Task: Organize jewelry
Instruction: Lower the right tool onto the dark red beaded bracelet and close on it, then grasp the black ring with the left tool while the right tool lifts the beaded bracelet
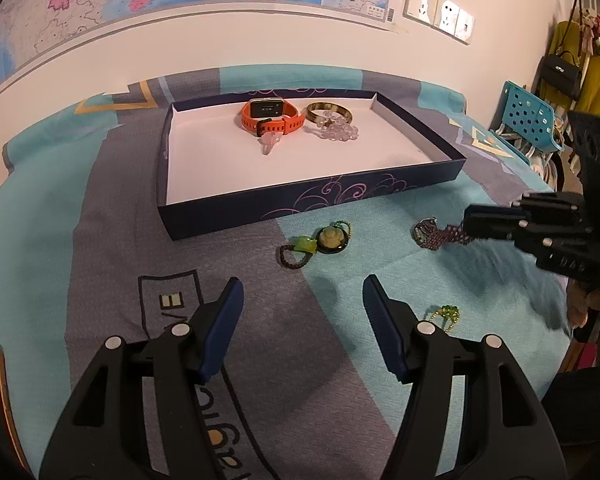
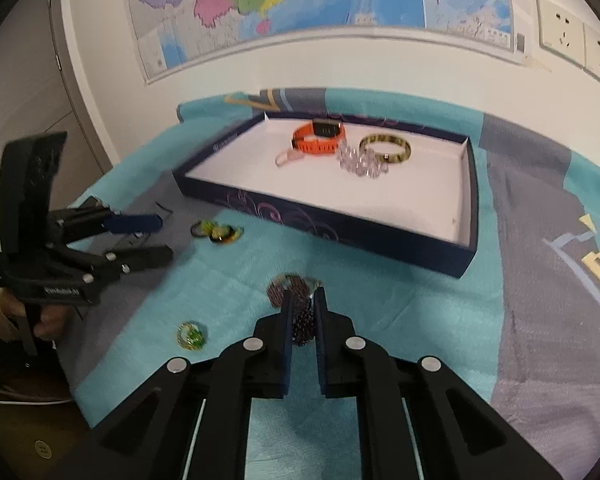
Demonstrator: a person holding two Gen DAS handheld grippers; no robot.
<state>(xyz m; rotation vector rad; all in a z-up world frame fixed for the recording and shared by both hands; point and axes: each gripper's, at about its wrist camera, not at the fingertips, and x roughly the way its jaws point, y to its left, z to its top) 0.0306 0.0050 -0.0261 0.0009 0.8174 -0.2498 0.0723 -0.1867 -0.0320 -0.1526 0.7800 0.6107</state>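
My right gripper (image 2: 303, 296) is shut on a dark purple bead bracelet (image 2: 300, 326) that lies on the teal cloth; in the left wrist view the bracelet (image 1: 432, 234) trails from its tips. My left gripper (image 1: 303, 292) stands open over the cloth with nothing between its fingers. A green pendant on a dark cord (image 1: 320, 240) lies just beyond it. A small green-and-gold piece (image 1: 446, 314) rests by its right finger. The navy box (image 1: 308, 200) holds an orange watch (image 1: 272, 118), a gold bangle (image 1: 328, 112), a clear bead bracelet (image 1: 338, 130) and a clear pendant (image 1: 270, 142).
The box's near half is bare white floor. A wall with a map (image 2: 300, 0) and sockets (image 1: 440, 12) runs behind the table. A blue perforated basket (image 1: 528, 116) stands off the table's right edge, with a black bag (image 1: 562, 72) hanging above it.
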